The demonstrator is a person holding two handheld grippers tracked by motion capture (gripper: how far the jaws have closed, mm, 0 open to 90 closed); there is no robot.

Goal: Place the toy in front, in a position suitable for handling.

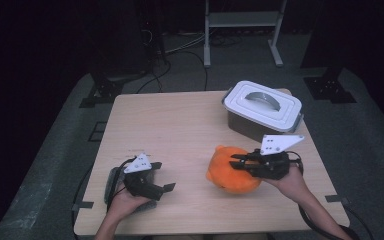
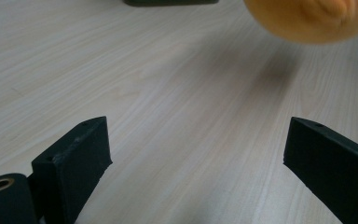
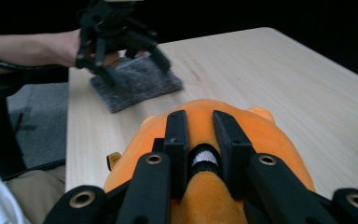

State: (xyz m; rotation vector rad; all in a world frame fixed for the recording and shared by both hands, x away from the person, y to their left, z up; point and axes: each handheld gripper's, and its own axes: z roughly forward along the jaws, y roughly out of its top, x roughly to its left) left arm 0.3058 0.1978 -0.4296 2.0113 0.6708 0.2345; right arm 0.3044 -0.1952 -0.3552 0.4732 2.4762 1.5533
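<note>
My right gripper [image 1: 236, 163] is shut on an orange plush toy [image 1: 227, 172] at the front right of the wooden table [image 1: 180, 125]. In the right gripper view its jaws pinch a fold on top of the plush toy [image 3: 261, 135], with my right gripper [image 3: 200, 122] nearly closed. My left gripper [image 1: 164, 176] stands open at the front left, held by a hand over a grey felt pad [image 1: 114, 181]. Nothing lies between the jaws of my left gripper [image 2: 196, 140], and the plush toy [image 2: 312, 18] hangs beyond them over its shadow.
A grey box with a white handled lid [image 1: 262, 104] stands at the back right corner of the table. The grey felt pad [image 3: 137, 84] lies near the front left edge. A dark floor with cables and a metal stand [image 1: 242, 30] lies beyond.
</note>
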